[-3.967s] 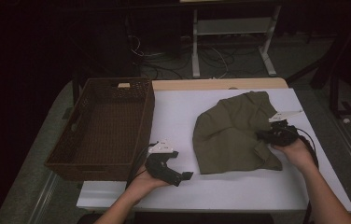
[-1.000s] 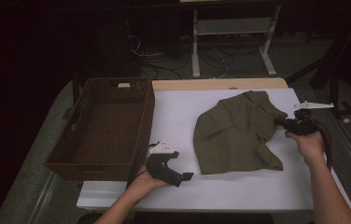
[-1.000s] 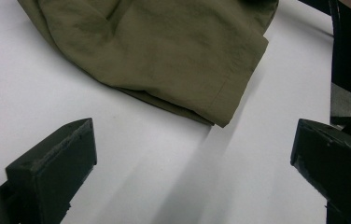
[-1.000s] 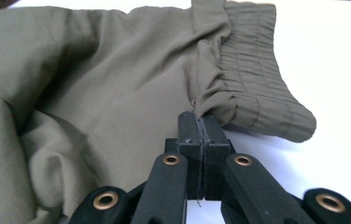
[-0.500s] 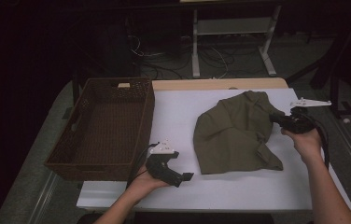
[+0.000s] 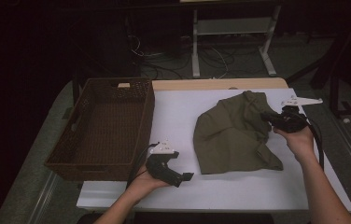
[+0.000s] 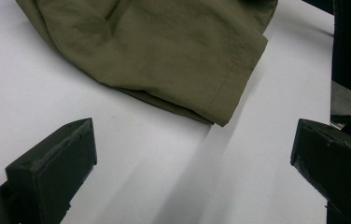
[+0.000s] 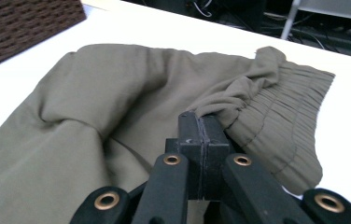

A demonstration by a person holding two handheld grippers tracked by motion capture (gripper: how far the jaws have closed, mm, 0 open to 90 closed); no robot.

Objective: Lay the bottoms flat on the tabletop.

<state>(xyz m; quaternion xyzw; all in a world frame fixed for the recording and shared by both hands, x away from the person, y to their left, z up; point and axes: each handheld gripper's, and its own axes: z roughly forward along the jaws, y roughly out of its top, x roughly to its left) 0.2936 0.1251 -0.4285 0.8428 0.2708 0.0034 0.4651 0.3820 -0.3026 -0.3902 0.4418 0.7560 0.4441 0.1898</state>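
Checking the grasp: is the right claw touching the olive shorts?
Touching. The right gripper view shows the right claw shut, a fold of the olive shorts by the waistband pinched between its jaws.

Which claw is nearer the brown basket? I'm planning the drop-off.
Left. The left claw sits just off the basket's front right corner; the right claw is across the table, shut on the shorts.

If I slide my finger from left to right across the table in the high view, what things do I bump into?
Brown woven basket → left gripper → olive-green garment → right gripper, its jaws shut on a fold of the cloth.
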